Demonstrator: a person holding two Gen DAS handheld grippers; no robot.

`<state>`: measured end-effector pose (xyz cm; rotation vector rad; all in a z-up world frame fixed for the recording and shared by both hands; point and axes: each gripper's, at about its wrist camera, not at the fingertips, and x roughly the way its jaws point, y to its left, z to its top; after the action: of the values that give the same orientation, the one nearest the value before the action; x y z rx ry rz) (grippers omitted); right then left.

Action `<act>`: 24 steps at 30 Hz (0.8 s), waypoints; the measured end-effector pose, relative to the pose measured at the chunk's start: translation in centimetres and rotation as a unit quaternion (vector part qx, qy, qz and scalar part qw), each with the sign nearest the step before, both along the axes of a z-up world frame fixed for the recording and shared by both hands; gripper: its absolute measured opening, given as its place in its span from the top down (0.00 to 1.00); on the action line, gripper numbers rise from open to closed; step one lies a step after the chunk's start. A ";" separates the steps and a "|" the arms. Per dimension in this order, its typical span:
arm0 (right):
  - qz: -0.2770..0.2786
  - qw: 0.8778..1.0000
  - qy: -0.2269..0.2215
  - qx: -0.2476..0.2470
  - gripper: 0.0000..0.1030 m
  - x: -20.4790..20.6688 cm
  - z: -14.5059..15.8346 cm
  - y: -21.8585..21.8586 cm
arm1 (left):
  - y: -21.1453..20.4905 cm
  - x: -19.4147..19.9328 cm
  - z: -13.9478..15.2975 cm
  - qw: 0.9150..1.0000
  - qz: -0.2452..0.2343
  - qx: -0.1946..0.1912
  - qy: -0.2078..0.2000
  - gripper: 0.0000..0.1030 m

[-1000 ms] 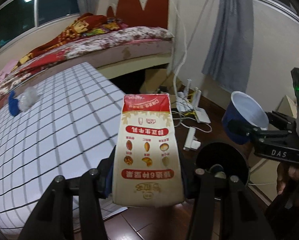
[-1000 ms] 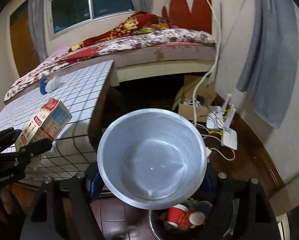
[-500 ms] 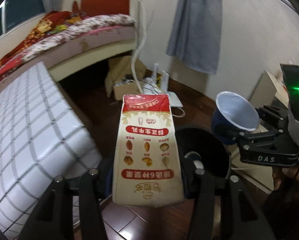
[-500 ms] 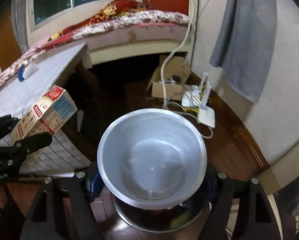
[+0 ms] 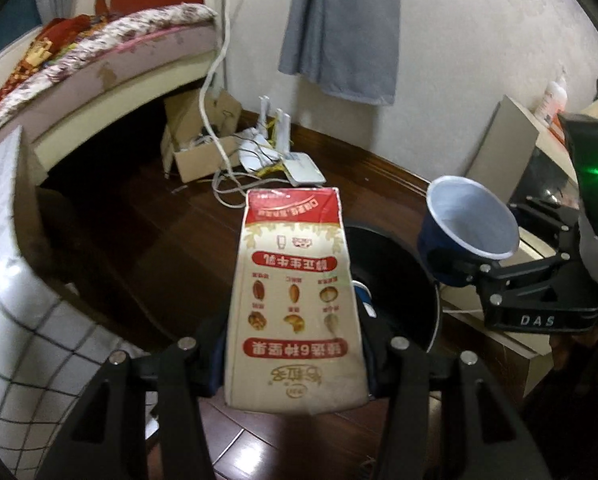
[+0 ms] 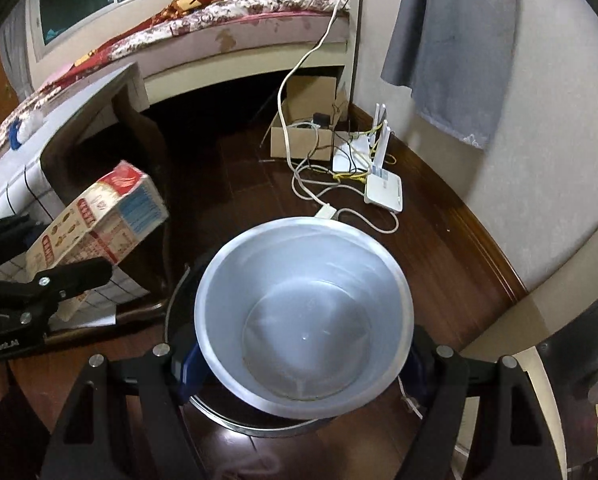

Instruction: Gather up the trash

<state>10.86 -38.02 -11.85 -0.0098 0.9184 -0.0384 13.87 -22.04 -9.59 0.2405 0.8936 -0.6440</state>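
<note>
We hold the milk carton (image 5: pixel 295 300) clamped lengthwise in our left gripper (image 5: pixel 295 364) and the paper cup (image 6: pixel 303 316) gripped in our right gripper (image 6: pixel 299 364), both poised above the dark trash bin (image 5: pixel 399 280) just beyond and below them on the floor (image 5: pixel 171 248).

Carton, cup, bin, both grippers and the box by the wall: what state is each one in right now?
Carton: held in the left gripper, print upside down in its wrist view.
Cup: held in the right gripper, empty, mouth toward the camera.
Bin: open, on the floor below both items, trash inside.
Box: open, cables running into it.
</note>
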 end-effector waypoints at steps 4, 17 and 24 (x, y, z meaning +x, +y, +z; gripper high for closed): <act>0.015 1.000 0.010 -0.012 0.24 -0.1 -1.0 0.0 | -1.2 0.5 -1.3 1.000 -0.014 0.011 0.014 0.49; 0.059 0.995 0.069 -0.045 0.24 1.8 -5.7 0.8 | -2.7 2.3 -5.0 0.997 -0.027 0.033 0.063 0.49; 0.049 0.991 0.101 -0.071 0.05 2.7 -8.0 0.1 | -3.3 2.7 -6.1 0.997 -0.022 0.041 0.064 0.03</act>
<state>13.55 -37.88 -19.88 -0.1942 1.1150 -0.0107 16.58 -25.37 -15.65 0.2960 1.0406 -0.6700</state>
